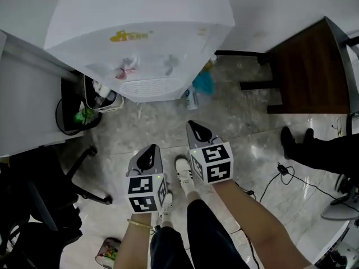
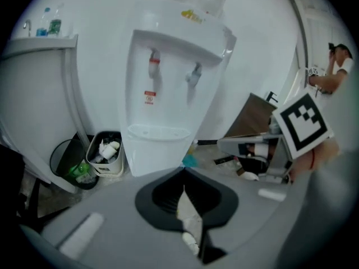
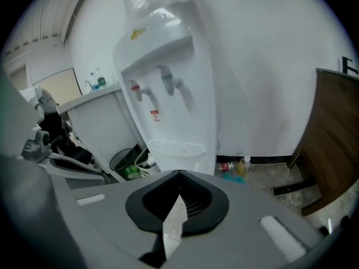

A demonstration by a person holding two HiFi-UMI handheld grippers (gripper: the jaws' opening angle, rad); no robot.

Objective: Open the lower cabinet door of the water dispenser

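We hold both tools side by side above the grey stone floor (image 1: 247,128), pointing down and toward the white water dispenser (image 1: 140,27), and neither touches it. The left tool (image 1: 148,150) has its jaws pressed together with nothing between them, as its own view shows (image 2: 184,178). The right tool (image 1: 196,129) is likewise pressed together and empty (image 3: 179,178).

The water dispenser (image 2: 168,94) stands against the white wall, its two taps above the drip tray. Only a strip of its lower front (image 2: 154,156) shows above the left tool's body, and we cannot make out a door seam there. Just left of it stands a small white bin (image 2: 106,153) full of rubbish, with a black wire basket (image 1: 73,116) beside that. Small bottles (image 1: 193,97) stand on the floor at its right.
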